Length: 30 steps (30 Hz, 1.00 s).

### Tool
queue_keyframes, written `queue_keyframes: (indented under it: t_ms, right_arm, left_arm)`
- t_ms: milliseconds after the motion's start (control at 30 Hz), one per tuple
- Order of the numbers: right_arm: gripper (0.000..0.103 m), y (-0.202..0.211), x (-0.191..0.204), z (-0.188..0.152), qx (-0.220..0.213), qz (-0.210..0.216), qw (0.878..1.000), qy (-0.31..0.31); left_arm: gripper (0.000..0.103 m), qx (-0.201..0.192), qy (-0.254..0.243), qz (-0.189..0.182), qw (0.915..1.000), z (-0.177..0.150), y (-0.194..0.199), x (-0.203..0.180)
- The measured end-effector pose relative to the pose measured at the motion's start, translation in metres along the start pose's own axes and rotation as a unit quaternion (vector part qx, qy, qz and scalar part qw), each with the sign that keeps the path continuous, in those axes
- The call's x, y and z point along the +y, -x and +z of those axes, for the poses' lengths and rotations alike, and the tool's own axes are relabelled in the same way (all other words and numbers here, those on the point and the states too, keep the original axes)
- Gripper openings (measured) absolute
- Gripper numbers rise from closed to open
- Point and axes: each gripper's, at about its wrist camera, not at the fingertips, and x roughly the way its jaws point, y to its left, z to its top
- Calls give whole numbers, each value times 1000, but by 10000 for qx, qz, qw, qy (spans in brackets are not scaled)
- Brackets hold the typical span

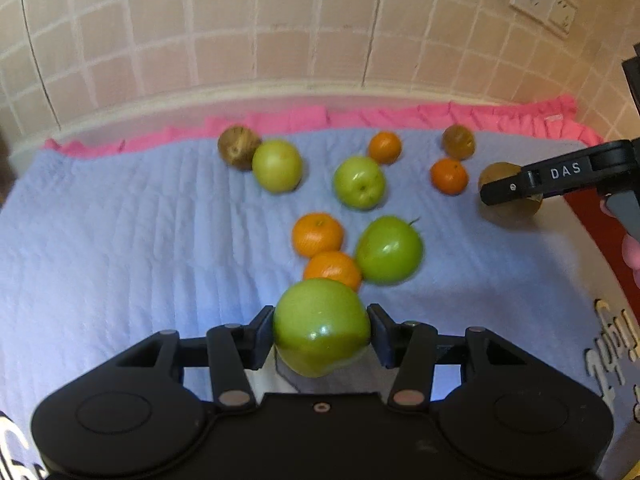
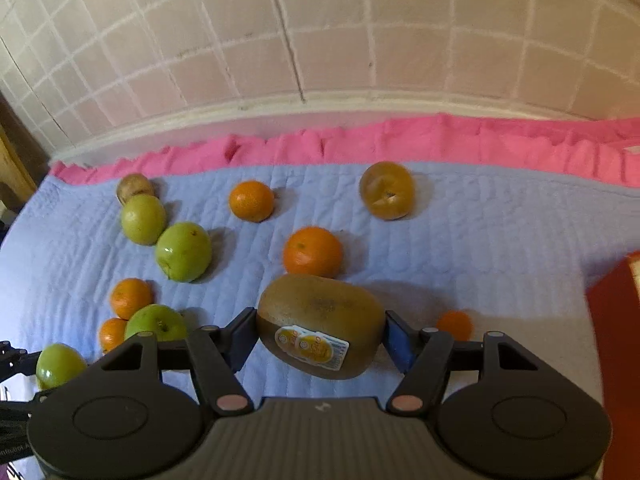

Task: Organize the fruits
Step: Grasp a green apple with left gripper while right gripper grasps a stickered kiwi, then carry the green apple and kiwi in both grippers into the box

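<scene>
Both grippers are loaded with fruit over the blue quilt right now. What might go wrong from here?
1. The left gripper pinches the round glossy green apple only at its sides; it may slip out and roll.
2. The right gripper holds the brown fuzzy kiwi endwise; squeezing could bruise it.
3. Loose fruit crowd the blue quilted cloth: a small orange tangerine lies just beyond the apple, so lowering there may knock it.
</scene>
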Motion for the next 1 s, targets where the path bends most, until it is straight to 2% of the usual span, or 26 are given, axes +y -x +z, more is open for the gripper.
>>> queue_keyframes:
  t_ms: [167,267,367,433,567,733,833,933,1000]
  right_arm:
    - [68,51,-19,-7,-521,-60,9983,-234]
    - [68,86,-46,-14,-837,-242,9948,-535]
    - [68,124,-84,-27,-1182,-501,9870,-968]
    - [68,152,-112,-39,-1423,-745,9782,-1316]
    - [68,199,-166,-71,-1745,-1294,9562,-1964]
    - [68,233,-222,-111,-1874,-1789,9295,-2627]
    - [68,234,-244,-131,-1747,-1946,9209,-2890]
    - [68,224,-258,-144,-1573,-1957,9201,-3007]
    - [68,213,-267,-146,-1438,-1895,9231,-3023]
  left_arm:
    - [59,-243,-317,-159,9991,13,20,-27]
    - [59,-431,-673,-365,9961,29,28,-51]
    - [59,-653,-1066,-688,9898,54,35,-83]
    - [59,-825,-1367,-940,9827,74,38,-110]
    - [59,-1160,-1942,-1483,9627,113,43,-171]
    - [59,-1425,-2638,-2238,9274,154,36,-262]
    - [59,-1142,-2853,-2765,9106,166,15,-316]
    - [59,-788,-3054,-3000,9003,164,-12,-363]
    - [59,-456,-3135,-3067,8975,162,-34,-390]
